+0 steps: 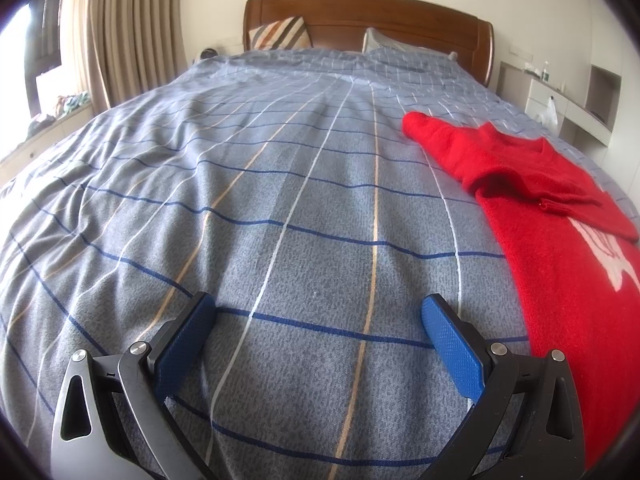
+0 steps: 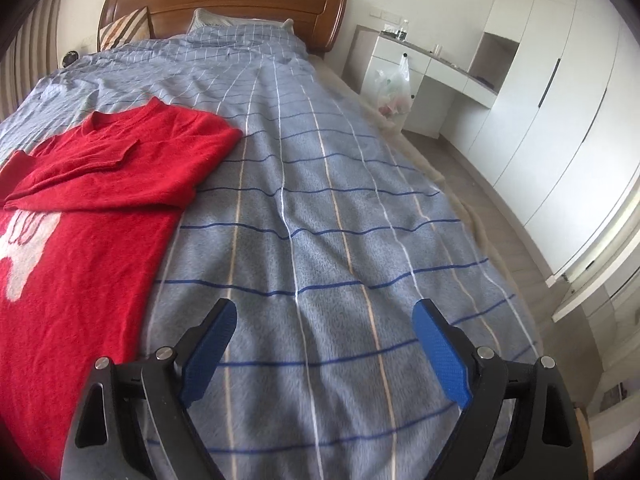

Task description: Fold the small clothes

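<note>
A small red knit sweater (image 1: 568, 240) with a white figure on its front lies flat on the blue checked bedspread (image 1: 280, 200). In the left wrist view one sleeve sticks out toward the headboard and the other is folded across the chest. My left gripper (image 1: 318, 312) is open and empty, hovering over bare bedspread just left of the sweater. In the right wrist view the sweater (image 2: 88, 208) lies at the left. My right gripper (image 2: 324, 316) is open and empty over bedspread to the right of the sweater's hem side.
A wooden headboard (image 1: 360, 16) with pillows is at the far end. Curtains and a window sill (image 1: 60, 120) are on the left. White desk and wardrobes (image 2: 520, 72) with a plastic bag (image 2: 394, 84) stand beyond the bed's right edge.
</note>
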### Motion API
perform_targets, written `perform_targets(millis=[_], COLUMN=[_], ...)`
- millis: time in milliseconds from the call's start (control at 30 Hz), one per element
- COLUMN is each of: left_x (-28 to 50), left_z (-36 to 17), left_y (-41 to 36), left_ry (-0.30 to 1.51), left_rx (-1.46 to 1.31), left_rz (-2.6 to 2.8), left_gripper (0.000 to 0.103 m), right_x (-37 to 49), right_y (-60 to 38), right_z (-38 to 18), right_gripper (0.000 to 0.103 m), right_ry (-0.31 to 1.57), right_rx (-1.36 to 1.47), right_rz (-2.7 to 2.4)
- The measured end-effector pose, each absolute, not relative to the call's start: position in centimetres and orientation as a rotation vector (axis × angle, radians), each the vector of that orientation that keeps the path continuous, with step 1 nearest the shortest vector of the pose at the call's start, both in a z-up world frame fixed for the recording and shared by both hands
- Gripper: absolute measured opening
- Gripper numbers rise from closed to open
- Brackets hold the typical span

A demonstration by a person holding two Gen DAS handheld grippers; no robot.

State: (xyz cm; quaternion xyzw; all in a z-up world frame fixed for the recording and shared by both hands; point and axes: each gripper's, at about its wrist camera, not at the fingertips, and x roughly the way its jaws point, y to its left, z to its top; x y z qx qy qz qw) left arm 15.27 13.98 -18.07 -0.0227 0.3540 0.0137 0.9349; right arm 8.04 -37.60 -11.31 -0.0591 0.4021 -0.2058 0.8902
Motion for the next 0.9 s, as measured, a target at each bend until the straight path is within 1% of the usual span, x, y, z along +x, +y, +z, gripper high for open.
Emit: perform_targets(millis=[433, 900], left_x=[15.2, 15.2], left_z=[-18.3, -18.4], left_y=[13.8, 13.8], left_ry=[0.724, 0.723], left_rx=[-0.039, -0.039], left_rz=[0.034, 0.034], left_gripper=[0.103, 0.103], right_x=[4.3, 2.5], right_y=[-32.3, -30.2], right_z=[-7.4, -3.8], right_gripper=[0.089, 0.089], right_ry=[0.806, 0.741], right_rx=[-0.173, -0.204], right_rz=[-0.420, -0.401])
